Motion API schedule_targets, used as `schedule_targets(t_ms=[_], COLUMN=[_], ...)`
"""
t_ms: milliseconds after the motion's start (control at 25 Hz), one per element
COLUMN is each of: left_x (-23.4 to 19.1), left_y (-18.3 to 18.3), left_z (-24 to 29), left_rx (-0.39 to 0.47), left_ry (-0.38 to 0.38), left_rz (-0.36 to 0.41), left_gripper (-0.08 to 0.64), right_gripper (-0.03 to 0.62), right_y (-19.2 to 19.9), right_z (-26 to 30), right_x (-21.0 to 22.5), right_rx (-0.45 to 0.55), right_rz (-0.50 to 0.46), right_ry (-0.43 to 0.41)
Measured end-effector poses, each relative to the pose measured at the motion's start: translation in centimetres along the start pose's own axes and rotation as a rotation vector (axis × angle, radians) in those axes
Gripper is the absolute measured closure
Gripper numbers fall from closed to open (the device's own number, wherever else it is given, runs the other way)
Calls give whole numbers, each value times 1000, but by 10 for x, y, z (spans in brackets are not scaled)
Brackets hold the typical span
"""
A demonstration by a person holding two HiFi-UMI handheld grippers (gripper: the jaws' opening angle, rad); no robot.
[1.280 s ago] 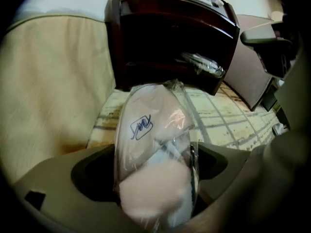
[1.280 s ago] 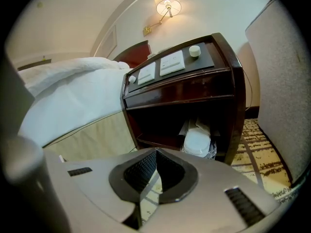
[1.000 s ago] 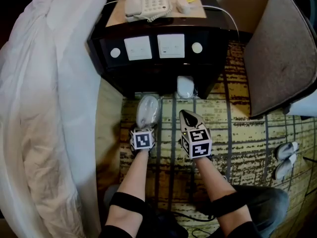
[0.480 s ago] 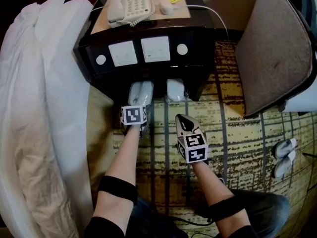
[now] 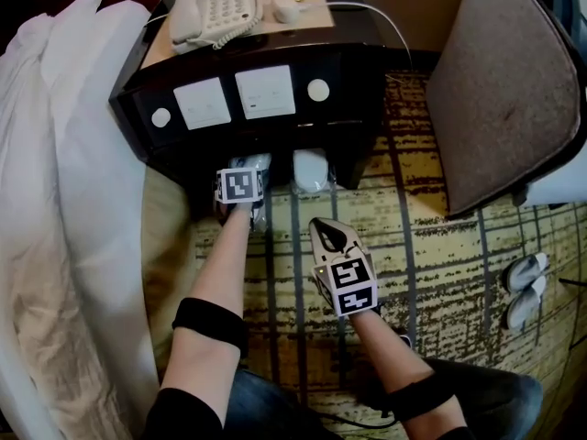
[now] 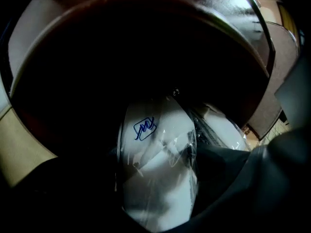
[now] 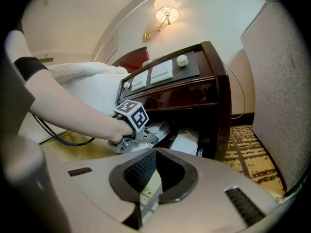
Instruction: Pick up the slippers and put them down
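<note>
A white bed [image 5: 55, 200] lies to the left of the left gripper [image 5: 244, 174]. This gripper reaches into the dark recess under the nightstand [image 5: 275, 126]. Its jaws stand wide and pinch a wrapped slipper [image 6: 155, 178] from both sides. The slipper lies lengthwise between the jaws, with its far end sticking out past their tips into the recess. A blue logo [image 6: 145, 128] shows on the slipper near that far end, under clear film. Just to the right of these jaws, a second slipper [image 6: 221, 130], also wrapped, lies at the mouth of the same recess, close beside the held one. Whether the two touch cannot be told. A phone [image 5: 213, 7] sits on top of the nightstand, above and beyond the jaws.

The right gripper [image 5: 323, 232] hovers over the carpet [image 5: 431, 236], apart from the nightstand. Its jaws are pressed together with nothing between them. Both slippers lie ahead of its tips and slightly left. To its right stands a chair [image 5: 514, 90], and further right a loose pair of slippers [image 5: 527, 287] lies on the carpet, well apart from both grippers.
</note>
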State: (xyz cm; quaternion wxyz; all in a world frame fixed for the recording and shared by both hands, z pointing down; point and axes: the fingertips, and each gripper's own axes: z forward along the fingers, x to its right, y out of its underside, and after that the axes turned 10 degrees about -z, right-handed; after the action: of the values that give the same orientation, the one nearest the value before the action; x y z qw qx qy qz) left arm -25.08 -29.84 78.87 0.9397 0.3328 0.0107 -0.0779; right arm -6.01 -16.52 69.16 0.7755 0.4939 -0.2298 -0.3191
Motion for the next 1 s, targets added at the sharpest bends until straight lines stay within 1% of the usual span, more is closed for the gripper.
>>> schedule_targets(t_ms=[40,160,240,320,400,480,640,680,760,840,920,1000], left_x=[1,1,1,5,9,9,3,3,7,13,17,22], left_y=[-2,1,-9,-15,-16,-19,-17,-18,-25,-36,-40,-39], left_z=[4,12,17,22,25,27,31,31,29,25,25,24], left_rx=[5,-24,10,33,36,49,46,59,118,180,206,218], left_ry=[4,0,-2,11,24,18,0,2,21,45,66,92], left_rz=[0,-13,-3,3,14,26,5,0,4,24,45,65], left_gripper=[120,120,120,119,118,118,115,114,108,40,9,9], right_gripper=[592,592,592,592,592,592,592,592,592,592,592,592], right_y=[-1,-3,-2,1,4,5,5,5,4,4,4,4], right_z=[-1,-2,-3,-3,-3,-2,-1,-1,0,2,3,4], right_x=[0,0,0,0,-1,-2,-3,-3,-2,0,0,-3], right_rx=[3,8,8,3,-3,-7,-11,-11,-11,-12,-14,-16], right_rz=[-4,-15,-20,-21,-21,-24,-39,-42,-47,-48,-45,-43], right_ry=[-3,-9,-12,-14,-15,-18,-25,-26,-24,-20,-20,-23])
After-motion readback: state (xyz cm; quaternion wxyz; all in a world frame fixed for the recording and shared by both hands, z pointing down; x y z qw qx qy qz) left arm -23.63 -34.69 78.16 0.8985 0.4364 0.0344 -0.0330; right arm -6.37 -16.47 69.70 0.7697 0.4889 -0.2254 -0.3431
